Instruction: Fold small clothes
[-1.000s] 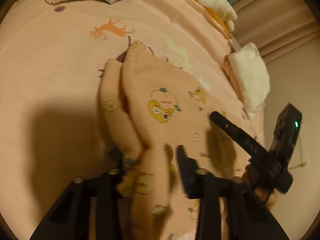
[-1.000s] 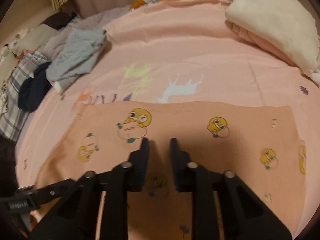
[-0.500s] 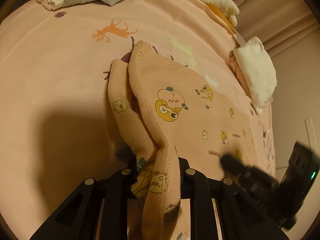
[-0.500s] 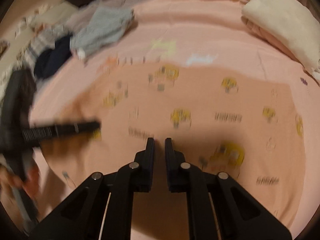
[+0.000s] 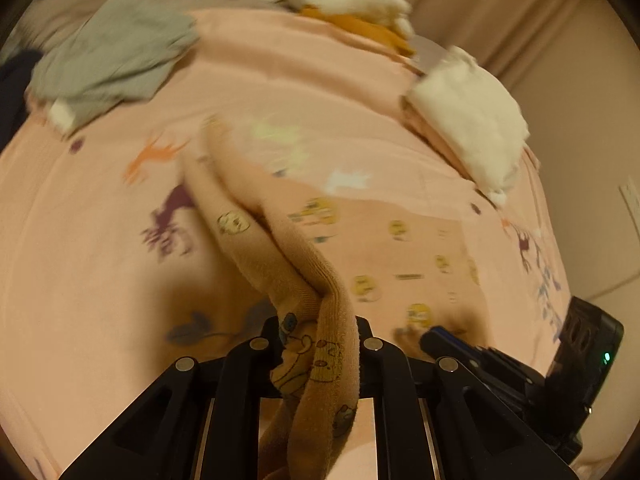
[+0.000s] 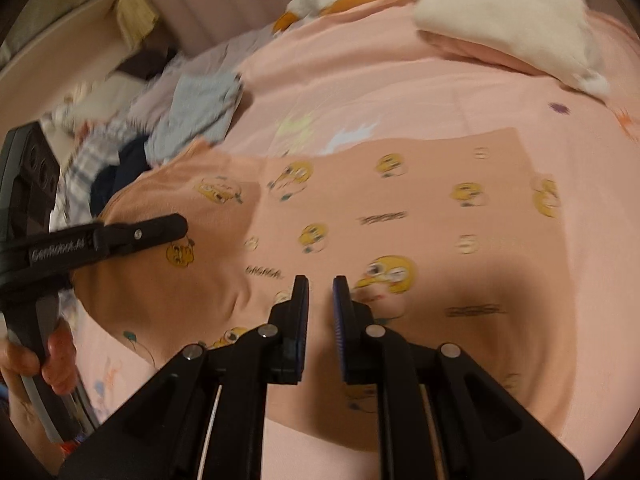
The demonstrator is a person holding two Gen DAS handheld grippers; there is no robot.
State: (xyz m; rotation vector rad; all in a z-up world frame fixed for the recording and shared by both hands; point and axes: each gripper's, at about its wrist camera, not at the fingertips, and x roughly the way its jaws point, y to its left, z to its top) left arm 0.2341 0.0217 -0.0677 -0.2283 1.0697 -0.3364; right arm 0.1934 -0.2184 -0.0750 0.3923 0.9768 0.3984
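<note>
The left gripper (image 5: 318,344) pinches a bunched edge of the peach garment (image 6: 400,216), lifting it off the pink bedsheet (image 5: 100,240). The right gripper (image 6: 320,300) hovers over the garment's middle, fingers slightly parted, holding nothing.

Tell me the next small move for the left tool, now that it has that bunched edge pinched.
Probably carry the left tool across toward the right tool and lay the pinched sleeve over the flat body of the shirt. The body lies spread on the bedsheet, and the right tool hovers open, holding nothing.
</note>
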